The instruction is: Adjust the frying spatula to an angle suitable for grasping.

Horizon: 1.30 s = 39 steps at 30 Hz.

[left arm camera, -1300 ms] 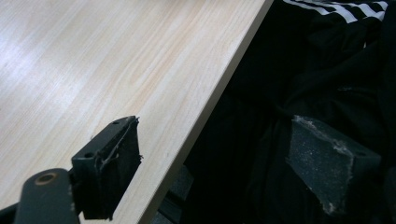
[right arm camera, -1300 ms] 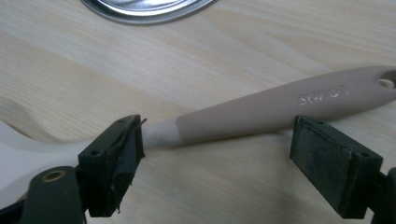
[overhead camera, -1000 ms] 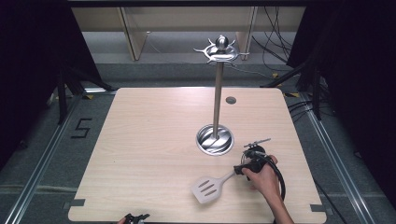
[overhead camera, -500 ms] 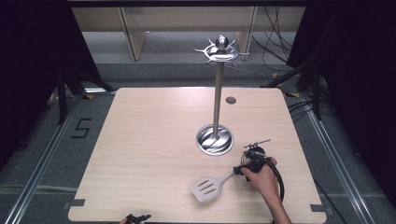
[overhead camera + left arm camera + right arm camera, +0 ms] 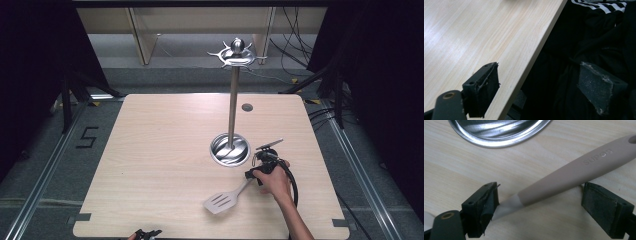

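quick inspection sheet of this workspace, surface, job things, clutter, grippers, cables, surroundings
surface: light wood table, bare apart from a small round grommet near the far edge
job's things: slotted spatula lying flat near the front right; tall metal utensil stand with a round base and hooks at the top, nothing hanging on them
clutter: nothing seen
grippers: right hand-held gripper open, jaws either side of the spatula handle, not closed on it; left hand-held gripper open and empty at the table's front edge
cables: black cable looping from the right hand-held gripper; loose cables on the floor behind
surroundings: dark curtains at both sides, floor marked 5 at left
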Each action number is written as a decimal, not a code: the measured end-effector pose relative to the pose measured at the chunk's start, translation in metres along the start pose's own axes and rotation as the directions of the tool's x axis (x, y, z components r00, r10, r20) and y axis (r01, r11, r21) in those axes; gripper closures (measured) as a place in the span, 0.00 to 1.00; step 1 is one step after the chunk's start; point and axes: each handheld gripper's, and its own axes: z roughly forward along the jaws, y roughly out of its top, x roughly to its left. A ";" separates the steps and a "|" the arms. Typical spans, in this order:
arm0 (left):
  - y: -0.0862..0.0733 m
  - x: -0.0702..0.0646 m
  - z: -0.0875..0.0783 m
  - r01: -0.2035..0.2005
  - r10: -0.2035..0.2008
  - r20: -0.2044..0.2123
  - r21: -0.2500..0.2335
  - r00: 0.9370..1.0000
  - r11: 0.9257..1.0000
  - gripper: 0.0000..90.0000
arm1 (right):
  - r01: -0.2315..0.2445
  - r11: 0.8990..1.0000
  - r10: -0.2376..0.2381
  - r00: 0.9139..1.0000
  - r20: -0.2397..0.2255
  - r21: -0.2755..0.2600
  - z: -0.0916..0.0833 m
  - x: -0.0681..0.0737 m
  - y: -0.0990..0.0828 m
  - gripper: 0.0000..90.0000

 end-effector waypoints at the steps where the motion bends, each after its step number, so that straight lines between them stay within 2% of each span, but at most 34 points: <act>1: 0.000 0.000 -0.001 -0.003 0.003 -0.007 0.002 1.000 1.000 0.18 | -0.022 1.000 0.022 1.000 0.004 0.012 0.001 0.004 0.002 0.17; 2: 0.000 0.000 -0.001 -0.003 0.003 -0.006 0.001 1.000 1.000 0.18 | 0.029 1.000 -0.029 0.999 0.023 -0.004 0.006 0.005 0.007 0.19; 3: 0.000 0.000 -0.001 -0.004 0.004 -0.009 0.002 1.000 1.000 0.18 | 0.029 1.000 -0.029 0.999 0.023 -0.004 0.006 0.005 0.007 0.19; 4: 0.000 0.000 0.000 -0.002 0.002 0.001 -0.001 1.000 1.000 0.18 | 0.007 0.999 -0.008 0.999 0.045 0.037 0.005 0.008 0.014 0.24; 6: 0.000 0.000 0.000 -0.004 0.004 0.009 -0.002 1.000 1.000 0.18 | 0.048 0.997 -0.052 0.996 0.071 0.052 0.007 0.007 0.019 0.25; 8: 0.000 0.000 0.000 -0.003 0.003 0.012 -0.004 1.000 1.000 0.18 | 0.039 0.997 -0.044 0.997 0.071 0.067 0.008 0.009 0.021 0.25; 9: 0.000 0.000 0.000 -0.002 0.002 0.009 -0.003 1.000 1.000 0.18 | 0.056 0.996 -0.061 0.995 0.073 0.069 0.008 0.009 0.022 0.25; 11: 0.000 0.000 -0.001 -0.008 0.008 -0.007 0.001 1.000 1.000 0.18 | 0.049 0.994 -0.057 0.995 0.084 0.097 0.008 0.012 0.024 0.26; 17: 0.000 -0.001 -0.001 -0.004 0.004 -0.003 -0.002 1.000 1.000 0.18 | 0.099 0.988 -0.111 0.989 0.099 0.122 0.010 0.019 0.027 0.33; 18: 0.000 -0.001 -0.001 -0.004 0.004 -0.003 -0.002 1.000 1.000 0.18 | 0.130 0.985 -0.139 0.987 0.082 0.110 0.010 0.021 0.027 0.37; 19: 0.000 0.000 -0.001 -0.005 0.005 -0.004 0.001 1.000 1.000 0.18 | 0.130 0.985 -0.139 0.987 0.082 0.110 0.010 0.021 0.027 0.37; 20: 0.000 0.000 -0.001 -0.004 0.004 -0.005 0.002 1.000 1.000 0.18 | 0.152 0.981 -0.163 0.983 0.089 0.121 0.009 0.022 0.027 0.41; 21: 0.000 -0.001 0.000 0.002 -0.002 0.004 -0.002 1.000 1.000 0.18 | 0.174 0.975 -0.186 0.979 0.078 0.141 0.008 0.023 0.028 0.45; 22: 0.000 -0.002 0.000 0.006 -0.006 0.001 -0.005 1.000 1.000 0.18 | 0.184 0.973 -0.196 0.978 0.070 0.141 0.007 0.024 0.027 0.48; 23: 0.000 -0.001 0.000 -0.008 0.008 -0.007 0.007 1.000 1.000 0.19 | 0.216 0.967 -0.221 0.975 0.021 0.131 0.007 0.022 0.026 0.51; 24: 0.000 -0.001 0.001 -0.009 0.009 -0.002 0.003 1.000 1.000 0.19 | 0.237 0.961 -0.247 0.967 0.055 0.145 0.005 0.025 0.025 0.56; 26: 0.000 -0.002 0.001 -0.009 0.009 -0.010 0.003 1.000 1.000 0.19 | 0.244 0.961 -0.251 0.967 0.045 0.131 0.006 0.024 0.024 0.58; 27: 0.000 -0.002 0.000 -0.008 0.008 0.001 0.004 1.000 1.000 0.19 | 0.234 0.959 -0.245 0.968 0.048 0.158 0.004 0.025 0.024 0.59; 28: 0.000 -0.002 0.000 -0.010 0.010 0.001 0.004 1.000 1.000 0.19 | 0.255 0.954 -0.265 0.963 0.043 0.159 0.003 0.023 0.023 0.60; 31: 0.000 -0.002 0.000 -0.003 0.003 0.001 0.005 1.000 1.000 0.19 | 0.265 0.949 -0.273 0.962 0.027 0.170 0.001 0.017 0.022 0.65; 33: 0.000 -0.001 0.000 -0.008 0.008 -0.005 0.002 1.000 1.000 0.19 | 0.292 0.942 -0.299 0.954 0.025 0.164 0.000 0.013 0.020 0.68; 34: 0.000 -0.001 0.000 -0.009 0.009 0.000 -0.001 1.000 1.000 0.19 | 0.276 0.946 -0.283 0.959 0.020 0.170 -0.001 0.013 0.019 0.69; 35: 0.000 -0.001 -0.001 -0.007 0.007 -0.001 -0.002 1.000 1.000 0.19 | 0.286 0.944 -0.291 0.957 0.010 0.164 -0.001 0.010 0.019 0.70; 36: 0.000 0.000 -0.001 -0.011 0.011 -0.003 -0.001 1.000 1.000 0.19 | 0.285 0.942 -0.288 0.958 -0.010 0.179 -0.003 0.007 0.020 0.73; 39: 0.000 0.000 -0.002 -0.009 0.009 -0.013 0.001 1.000 1.000 0.19 | 0.288 0.941 -0.291 0.957 -0.010 0.177 -0.003 0.004 0.020 0.74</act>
